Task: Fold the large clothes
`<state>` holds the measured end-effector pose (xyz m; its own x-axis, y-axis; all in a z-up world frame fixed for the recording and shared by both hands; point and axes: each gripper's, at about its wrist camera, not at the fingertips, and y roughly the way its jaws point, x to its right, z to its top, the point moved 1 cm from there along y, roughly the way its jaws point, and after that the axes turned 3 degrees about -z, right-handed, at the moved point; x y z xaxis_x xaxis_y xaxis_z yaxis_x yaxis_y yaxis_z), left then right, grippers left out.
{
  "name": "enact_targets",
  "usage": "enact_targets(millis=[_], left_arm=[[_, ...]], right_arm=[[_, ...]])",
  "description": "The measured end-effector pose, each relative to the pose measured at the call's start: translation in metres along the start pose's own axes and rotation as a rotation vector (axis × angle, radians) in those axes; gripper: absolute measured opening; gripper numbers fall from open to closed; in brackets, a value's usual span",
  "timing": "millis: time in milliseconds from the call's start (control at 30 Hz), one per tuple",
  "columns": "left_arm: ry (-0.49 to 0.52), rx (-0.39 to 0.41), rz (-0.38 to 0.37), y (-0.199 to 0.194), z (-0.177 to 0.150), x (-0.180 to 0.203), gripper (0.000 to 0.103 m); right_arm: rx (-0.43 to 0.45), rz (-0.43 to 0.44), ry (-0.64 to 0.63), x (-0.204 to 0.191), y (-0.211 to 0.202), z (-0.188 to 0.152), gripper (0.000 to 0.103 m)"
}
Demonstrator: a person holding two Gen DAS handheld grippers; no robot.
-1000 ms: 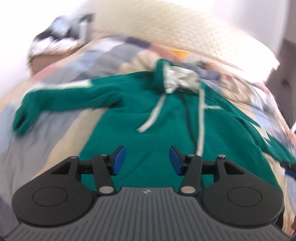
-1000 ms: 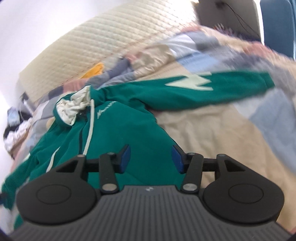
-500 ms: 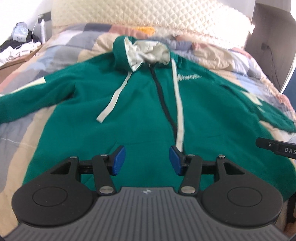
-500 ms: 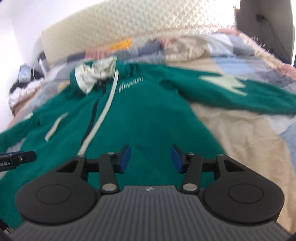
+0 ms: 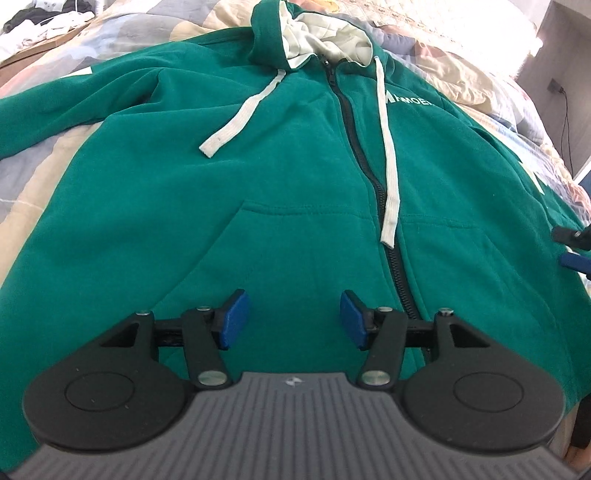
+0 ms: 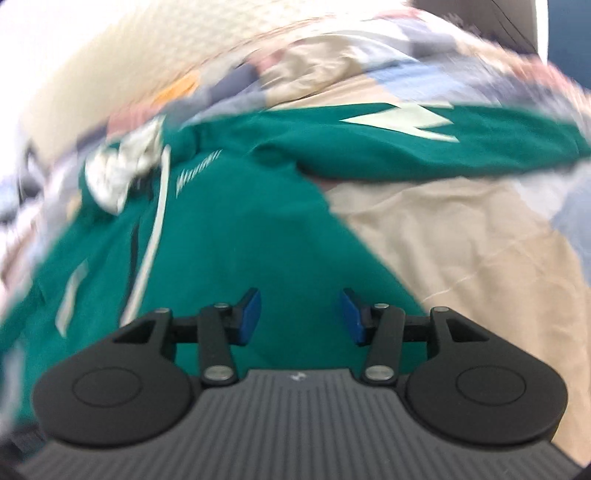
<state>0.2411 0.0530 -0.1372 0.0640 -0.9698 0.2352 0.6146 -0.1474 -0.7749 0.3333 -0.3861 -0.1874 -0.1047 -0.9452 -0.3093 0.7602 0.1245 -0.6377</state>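
A green zip hoodie [image 5: 295,177] lies face up and spread flat on the bed, hood [image 5: 317,33] at the far end, two white drawstrings down its front. My left gripper [image 5: 291,317] hovers low over the hoodie's lower front beside the zip, its jaws opening with nothing between them. The right wrist view is blurred: my right gripper [image 6: 299,314] stands open over the hoodie's [image 6: 240,236] right side edge, nothing between its pads. The right sleeve [image 6: 424,144] with a pale patch stretches off to the right. The right gripper's blue fingertips [image 5: 572,251] show at the left wrist view's right edge.
A patchwork quilt [image 5: 33,177] in beige, grey and blue covers the bed [image 6: 461,251]. A quilted cream headboard [image 6: 129,66] stands behind. A pile of clothes [image 5: 44,18] sits at the far left. A wall socket with a cable [image 5: 554,88] is at the right.
My left gripper has dropped closer to the hoodie's lower front, so the pocket and zip now fill its view. The right gripper has swung towards the hoodie's right side and sleeve; its view blurred.
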Motion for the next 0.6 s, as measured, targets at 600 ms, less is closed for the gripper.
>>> enact_targets(millis=[600], left_arm=[[-0.043, 0.004, -0.016, -0.014, -0.005, -0.011, 0.062]], right_arm=[[0.101, -0.037, 0.486, 0.191, 0.074, 0.077, 0.070]])
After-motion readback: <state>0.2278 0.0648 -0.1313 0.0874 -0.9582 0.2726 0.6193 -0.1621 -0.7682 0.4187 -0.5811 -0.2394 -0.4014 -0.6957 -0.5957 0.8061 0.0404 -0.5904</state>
